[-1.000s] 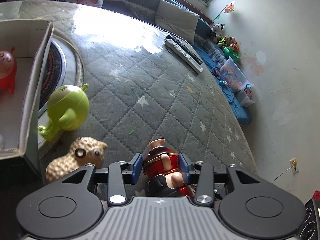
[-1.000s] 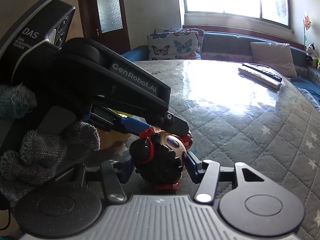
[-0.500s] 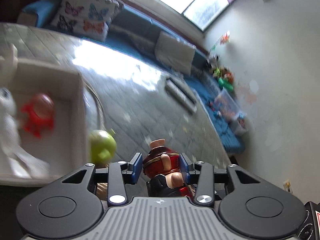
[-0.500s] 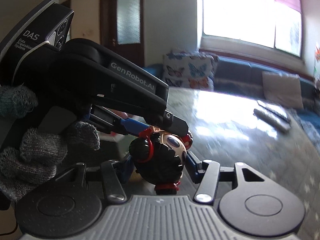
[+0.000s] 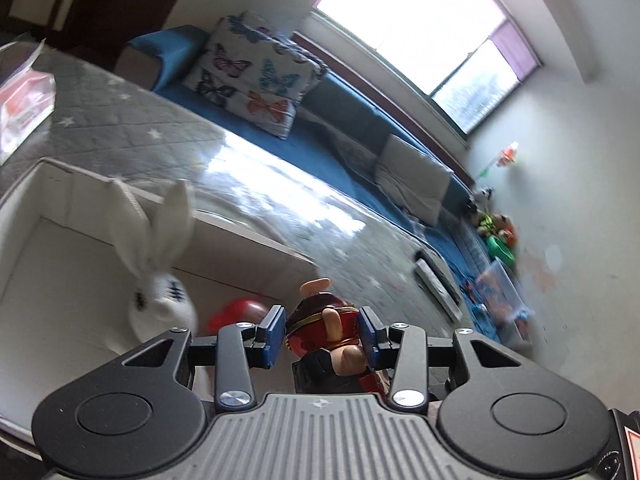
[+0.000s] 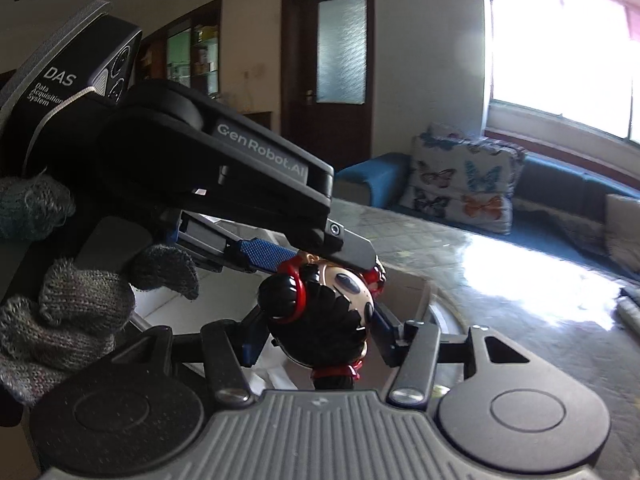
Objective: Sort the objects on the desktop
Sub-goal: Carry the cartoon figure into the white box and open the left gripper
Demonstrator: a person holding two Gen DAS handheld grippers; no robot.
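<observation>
Covering the table (image 5: 132, 128) is a grey quilted cloth stitched in diamonds and dotted with small stars, glossy where window light falls on it. On that cloth sits a white cardboard box (image 5: 248, 236), open-topped with flat, matte walls. Inside the box a white knitted rabbit (image 5: 160, 280) with long soft ears leans near the far wall, and a rounded red toy (image 5: 240, 312) lies just beside the rabbit, partly hidden behind the gripper. Above the near part of the box, both grippers share one figurine (image 6: 324, 312), a hard, shiny doll with a round pale face, black ridged hair buns ringed in red, and a red-and-gold body. The left gripper (image 5: 322, 336) has its blue ribbed pads pressed against the doll's body on either side, jaws partway closed. The right gripper (image 6: 316, 336) clamps the doll's head the same way, its jaws narrowed around the black hair. A hand in a grey knitted glove (image 6: 60, 312) wraps the left gripper's handle, to the left of the figurine in the right wrist view.
</observation>
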